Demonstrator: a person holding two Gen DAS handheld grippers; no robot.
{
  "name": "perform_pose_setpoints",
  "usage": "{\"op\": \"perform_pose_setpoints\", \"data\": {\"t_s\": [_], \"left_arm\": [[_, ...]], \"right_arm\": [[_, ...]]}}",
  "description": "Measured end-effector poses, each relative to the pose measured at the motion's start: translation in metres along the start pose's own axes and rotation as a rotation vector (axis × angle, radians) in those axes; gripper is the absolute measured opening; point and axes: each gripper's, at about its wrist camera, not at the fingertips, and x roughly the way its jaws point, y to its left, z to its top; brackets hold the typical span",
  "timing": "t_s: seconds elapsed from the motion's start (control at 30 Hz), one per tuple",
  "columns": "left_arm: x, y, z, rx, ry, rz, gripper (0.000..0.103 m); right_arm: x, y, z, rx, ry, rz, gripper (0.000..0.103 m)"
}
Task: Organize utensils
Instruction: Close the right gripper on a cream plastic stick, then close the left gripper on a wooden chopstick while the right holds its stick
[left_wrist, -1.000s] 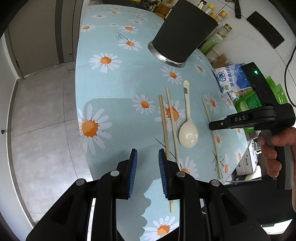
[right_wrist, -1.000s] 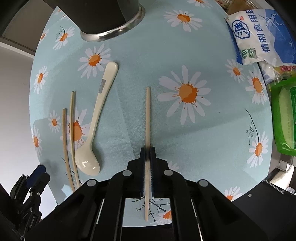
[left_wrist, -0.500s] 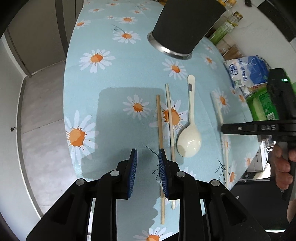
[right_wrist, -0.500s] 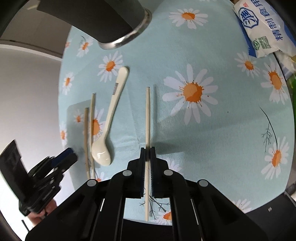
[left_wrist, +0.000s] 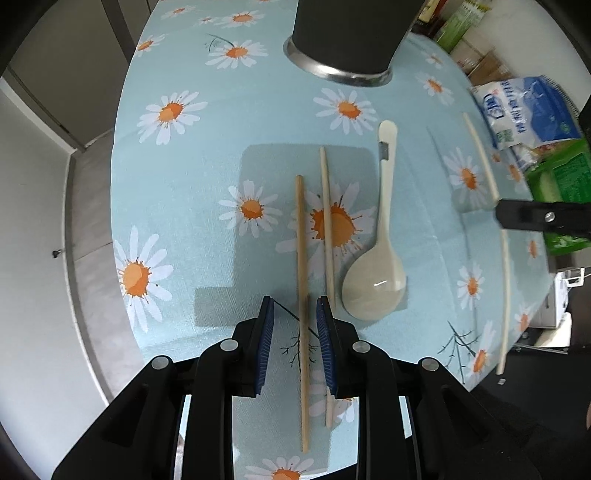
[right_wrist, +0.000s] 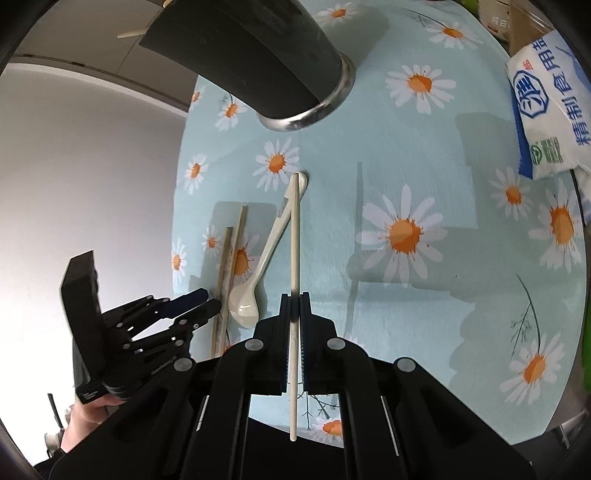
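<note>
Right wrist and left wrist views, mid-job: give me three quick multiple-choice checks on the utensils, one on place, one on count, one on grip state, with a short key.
1. Where does the white spoon lie among the two chopsticks on the cloth?
A. To their right
B. Between them
C. To their left

2. How many chopsticks are in view in all, held or lying?
A. Two
B. Three
C. Five

3. What is the right gripper doing?
A. Open above the spoon
B. Shut on a chopstick
C. Shut on the black holder

Key: 1 A, in the left wrist view the spoon sits right of the darker chopstick and the paler chopstick. 2 B, those two plus the held chopstick. 3 B, its fingers clamp the stick, while the left gripper is open astride the darker one.
</note>
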Motion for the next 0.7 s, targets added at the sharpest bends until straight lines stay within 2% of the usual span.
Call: {"op": "perform_pose_setpoints", "data": {"t_s": [0.17, 0.2, 0.3, 0.53, 0.7], "left_arm": [[0.002, -0.004, 0.005, -0.005, 0.036, 0.034, 0.021], [0.003, -0.006, 0.008, -0.009, 0.043, 0.045, 0.015], [0.005, -0.007, 0.01, -0.015, 0.052, 0.094, 0.007], [0.004, -0.012, 0.017, -0.052, 0.059, 0.13, 0.004], [0.003, -0.01, 0.015, -0.1, 0.045, 0.113, 0.004]], "right_arm": [[-0.005, -0.012, 0.006, -0.024, 0.012, 0.032, 0.006], [-0.005, -0.015, 0.008, -0.029, 0.018, 0.042, 0.006], [-0.005, -0.022, 0.012, -0.041, 0.031, 0.065, 0.006], [-0.01, -0.028, 0.02, -0.085, 0.056, 0.101, 0.006], [-0.011, -0.028, 0.025, -0.112, 0.071, 0.111, 0.006]]}}
